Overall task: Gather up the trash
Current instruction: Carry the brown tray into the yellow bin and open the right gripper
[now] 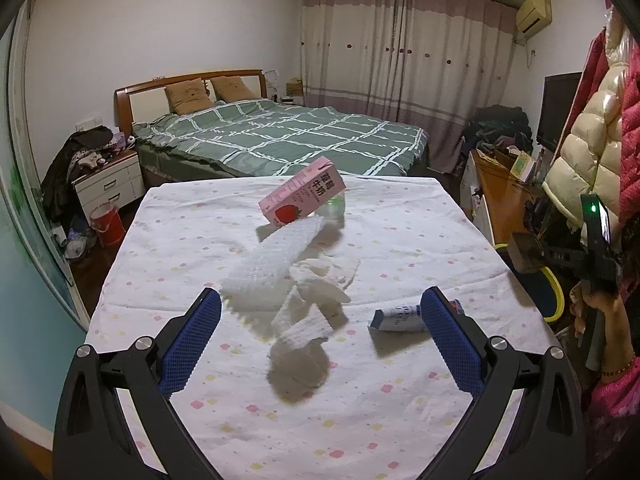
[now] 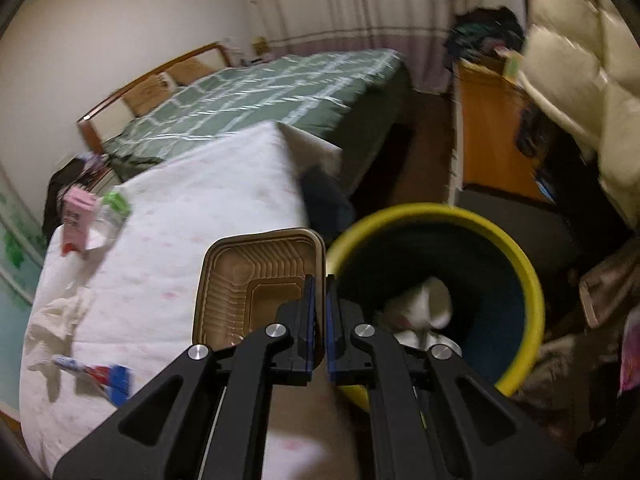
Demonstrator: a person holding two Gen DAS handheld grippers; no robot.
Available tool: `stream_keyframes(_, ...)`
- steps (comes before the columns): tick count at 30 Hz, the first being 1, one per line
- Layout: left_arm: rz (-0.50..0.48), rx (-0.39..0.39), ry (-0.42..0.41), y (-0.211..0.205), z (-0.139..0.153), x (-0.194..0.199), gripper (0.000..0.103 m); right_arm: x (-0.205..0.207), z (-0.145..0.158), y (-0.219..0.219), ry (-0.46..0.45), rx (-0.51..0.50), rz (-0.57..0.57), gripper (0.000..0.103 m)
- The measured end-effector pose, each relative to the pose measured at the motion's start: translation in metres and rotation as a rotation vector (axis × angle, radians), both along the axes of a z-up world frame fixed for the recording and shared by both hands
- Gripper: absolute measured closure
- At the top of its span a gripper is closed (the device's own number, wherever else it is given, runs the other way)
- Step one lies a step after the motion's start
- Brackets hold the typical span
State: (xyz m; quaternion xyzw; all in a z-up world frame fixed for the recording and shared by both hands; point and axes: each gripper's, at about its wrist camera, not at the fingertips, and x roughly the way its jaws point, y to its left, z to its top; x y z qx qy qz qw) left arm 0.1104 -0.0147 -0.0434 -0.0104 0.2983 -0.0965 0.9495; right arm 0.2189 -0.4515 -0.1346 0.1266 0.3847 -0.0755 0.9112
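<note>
The right gripper is clamped on the rim of a brown tray, held beside the yellow-rimmed bin at 3 o'clock of it; white trash lies inside the bin. The left gripper hangs wide open over the table. On the cloth: tissues at centre, bubble wrap, a pink carton at 12 o'clock, a wrapper at 3 o'clock.

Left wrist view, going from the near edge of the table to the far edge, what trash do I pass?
Crumpled paper towel → blue and white wrapper → bubble wrap → pink strawberry milk carton, tilted at the far end.
</note>
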Motion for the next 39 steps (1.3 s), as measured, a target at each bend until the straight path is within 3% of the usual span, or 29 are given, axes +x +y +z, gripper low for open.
stream_keyframes(10,-0.033,0.039,-0.005,-0.024,0.004,-0.006,0.005,-0.02,-0.036,-0.055,0.071,-0.016,-0.135,0.098)
stream_keyframes(19,-0.064,0.057,0.011,-0.04,-0.001,-0.003,0.005,-0.016,-0.049,-0.072,0.105,-0.017,-0.178,0.098)
stream_keyframes(21,-0.069,0.06,0.014,-0.041,-0.003,-0.002,0.005,-0.016,-0.049,-0.074,0.108,-0.017,-0.183,0.097)
stream_keyframes(26,-0.072,0.053,0.028,-0.041,-0.008,0.002,0.005,-0.015,-0.046,-0.074,0.103,-0.023,-0.195,0.077)
stream_keyframes(32,-0.098,0.033,0.051,-0.043,-0.016,0.006,0.005,-0.018,-0.042,-0.073,0.088,-0.012,-0.187,0.076)
stream_keyframes(39,-0.207,0.031,0.102,-0.066,-0.037,0.016,0.005,-0.02,-0.041,-0.066,0.083,-0.005,-0.163,0.075)
